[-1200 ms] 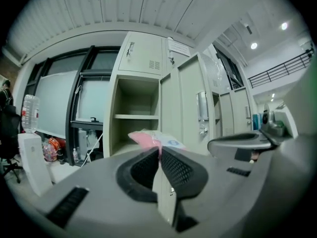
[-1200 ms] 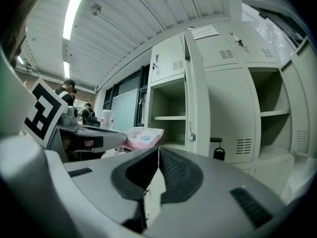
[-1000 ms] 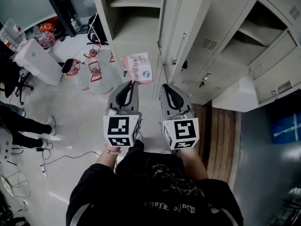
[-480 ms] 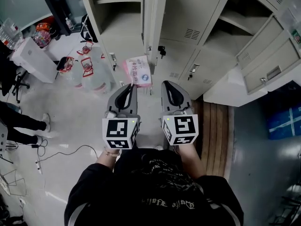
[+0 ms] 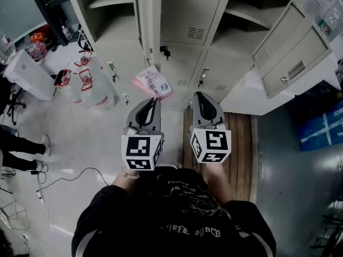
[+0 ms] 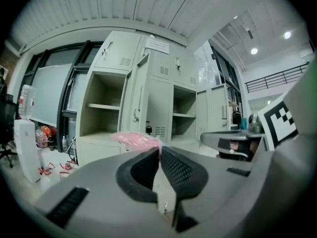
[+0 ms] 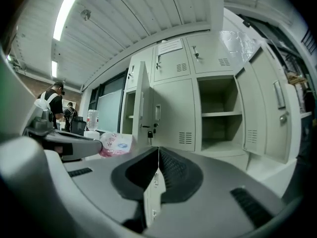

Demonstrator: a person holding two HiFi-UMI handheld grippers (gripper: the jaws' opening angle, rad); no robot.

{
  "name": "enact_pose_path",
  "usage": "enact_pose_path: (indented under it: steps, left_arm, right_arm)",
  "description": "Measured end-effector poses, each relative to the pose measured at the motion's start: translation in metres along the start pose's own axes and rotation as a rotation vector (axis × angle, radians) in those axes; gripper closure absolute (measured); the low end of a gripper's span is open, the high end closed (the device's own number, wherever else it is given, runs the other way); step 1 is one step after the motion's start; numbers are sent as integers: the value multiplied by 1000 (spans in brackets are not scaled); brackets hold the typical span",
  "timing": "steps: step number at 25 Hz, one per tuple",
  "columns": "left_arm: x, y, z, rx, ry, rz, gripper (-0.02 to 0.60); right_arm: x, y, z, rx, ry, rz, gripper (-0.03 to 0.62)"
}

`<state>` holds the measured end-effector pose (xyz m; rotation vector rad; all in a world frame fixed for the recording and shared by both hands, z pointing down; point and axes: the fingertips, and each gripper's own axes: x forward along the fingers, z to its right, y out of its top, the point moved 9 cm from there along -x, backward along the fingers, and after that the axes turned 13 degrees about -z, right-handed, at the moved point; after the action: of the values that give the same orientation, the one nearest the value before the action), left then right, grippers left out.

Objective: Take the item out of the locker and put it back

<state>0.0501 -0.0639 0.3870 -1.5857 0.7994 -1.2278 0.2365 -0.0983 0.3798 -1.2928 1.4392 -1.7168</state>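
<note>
While my left gripper (image 6: 159, 150) pinches one edge of the soft, crinkly pink packet (image 5: 153, 83) between its ribbed black pads, the packet sticks out in the air in front of the pale metal lockers (image 5: 185, 15), outside every compartment. My right gripper (image 7: 158, 150) is closed, pads together with nothing between them. Flat sheet-steel doors (image 7: 144, 103) with small louvred vents stand ajar on bare shelves. Below are a glossy pale floor (image 5: 91, 127) and a slatted wooden platform (image 5: 244, 143).
</note>
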Motion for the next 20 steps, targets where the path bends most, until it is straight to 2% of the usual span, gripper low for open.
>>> enact_pose_path:
  steps: [5, 10, 20]
  left_arm:
    - [13, 4, 27, 23, -53, -17, 561]
    - [33, 6, 48, 13, -97, -25, 561]
    - [74, 34, 92, 57, -198, -7, 561]
  right_arm:
    - [-8, -4, 26, 32, -35, 4, 588]
    - [-16, -8, 46, 39, -64, 6, 588]
    - [-40, -24, 91, 85, -164, -31, 588]
